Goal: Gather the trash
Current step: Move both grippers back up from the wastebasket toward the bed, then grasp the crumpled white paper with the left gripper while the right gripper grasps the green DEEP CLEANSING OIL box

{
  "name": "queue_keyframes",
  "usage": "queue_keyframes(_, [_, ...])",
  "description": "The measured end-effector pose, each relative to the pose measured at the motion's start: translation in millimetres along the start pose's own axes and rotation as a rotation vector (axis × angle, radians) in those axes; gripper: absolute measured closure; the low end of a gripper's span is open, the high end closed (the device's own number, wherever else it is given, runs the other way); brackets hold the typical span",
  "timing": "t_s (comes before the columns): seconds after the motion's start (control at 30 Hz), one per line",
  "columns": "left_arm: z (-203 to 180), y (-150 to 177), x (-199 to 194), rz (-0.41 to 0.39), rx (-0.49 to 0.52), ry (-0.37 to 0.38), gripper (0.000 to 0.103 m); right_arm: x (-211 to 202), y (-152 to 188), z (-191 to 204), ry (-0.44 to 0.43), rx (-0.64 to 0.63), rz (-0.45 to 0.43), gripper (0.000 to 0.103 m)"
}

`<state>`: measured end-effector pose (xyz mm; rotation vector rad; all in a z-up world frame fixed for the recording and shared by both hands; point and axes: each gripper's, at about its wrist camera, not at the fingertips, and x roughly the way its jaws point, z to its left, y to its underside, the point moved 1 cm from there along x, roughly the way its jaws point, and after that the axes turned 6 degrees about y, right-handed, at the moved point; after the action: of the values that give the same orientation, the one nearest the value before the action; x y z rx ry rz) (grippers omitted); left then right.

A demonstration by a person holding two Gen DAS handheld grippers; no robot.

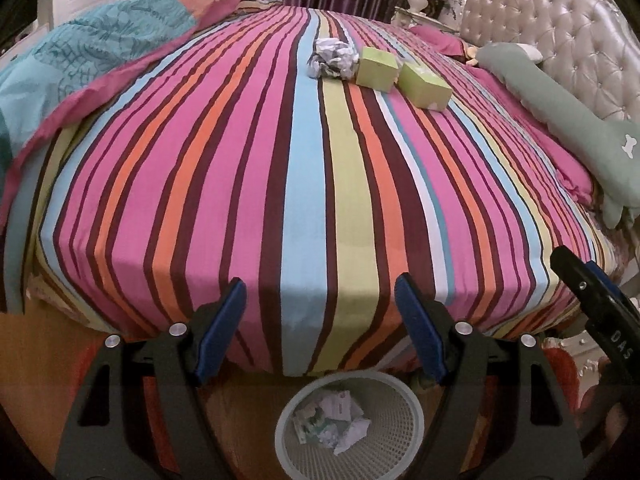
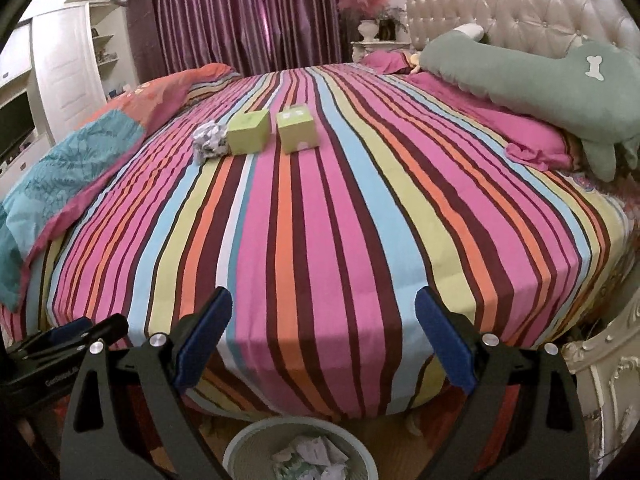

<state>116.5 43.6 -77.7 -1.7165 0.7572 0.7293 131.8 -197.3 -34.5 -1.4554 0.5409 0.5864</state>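
Both grippers, left [image 1: 320, 332] and right [image 2: 324, 344], fingers wide, above a bin [image 1: 412, 412] of seemingly crumpled paper.

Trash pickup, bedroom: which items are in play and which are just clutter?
In play:
crumpled paper
two green boxes
waste basket, paper already in it
left gripper and right gripper, both open and empty

Clutter:
green plush pillow
folded quilt
vase
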Motion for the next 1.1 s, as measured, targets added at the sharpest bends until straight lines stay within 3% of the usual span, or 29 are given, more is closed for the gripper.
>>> queue_keyframes(0.43, [-5.4,-49.2,17.8,-0.028,0.002,0.026,0.028,12.8,-32.4,-1.1,-0.009,0.012,-0.041,0.014])
queue_keyframes(1.1, [4.6,-133.1,75.9,-0.041,-0.037,0.059,0.028,65.9,-90.6,8.5,-0.058,-0.018,-0.028,0.014])
